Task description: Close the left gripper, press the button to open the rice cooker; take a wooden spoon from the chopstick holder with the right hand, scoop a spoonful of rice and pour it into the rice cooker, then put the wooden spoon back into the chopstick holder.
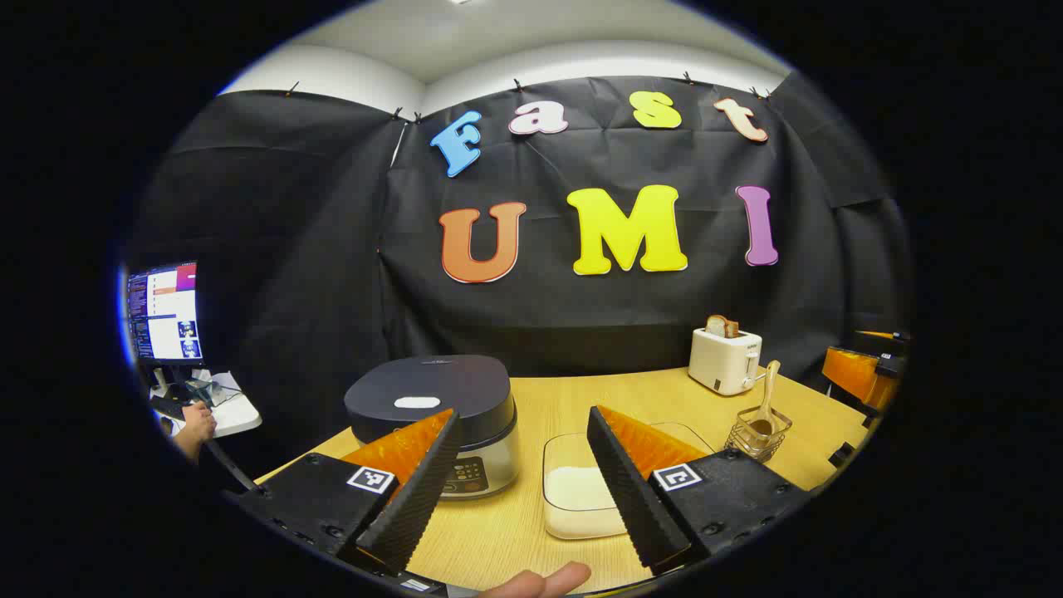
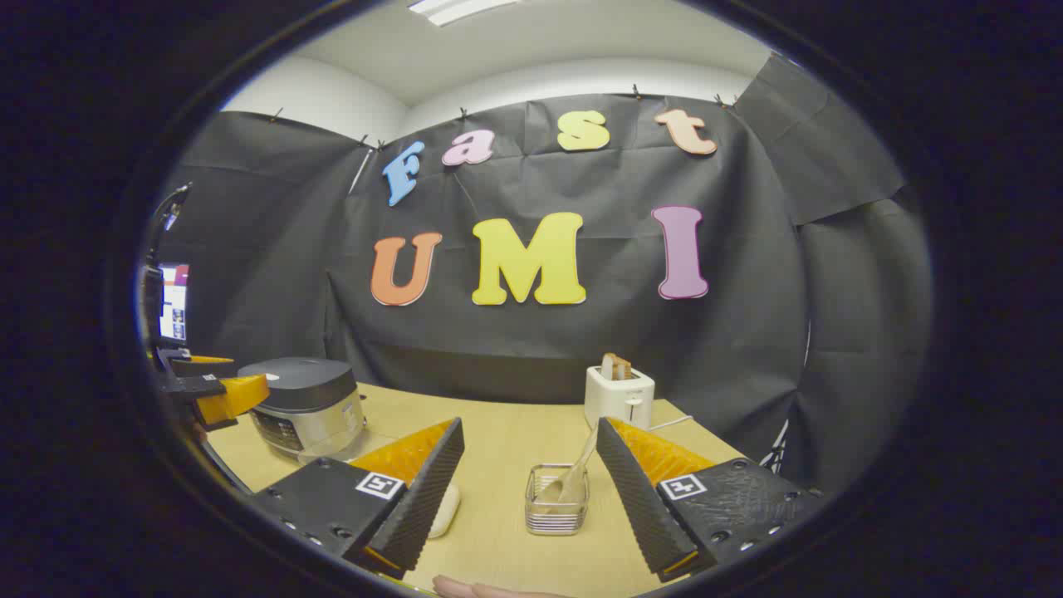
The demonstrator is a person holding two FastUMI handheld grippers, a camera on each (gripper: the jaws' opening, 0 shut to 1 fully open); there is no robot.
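Both grippers, left [image 1: 523,428] and right [image 2: 529,440], I hold spread open, gripping nothing. Rice cooker [image 1: 432,415] lid is down. Wooden spoon [image 2: 575,477] stands in its chopstick holder [image 2: 556,508].

Open tool [image 1: 523,440] before rice cooker [image 1: 432,415]

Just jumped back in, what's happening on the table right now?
Nothing is in hand yet. The left gripper is open, pointed between the closed rice cooker and the rice container. The right gripper is open, facing the chopstick holder, where the wooden spoon sits. A toaster stands behind.
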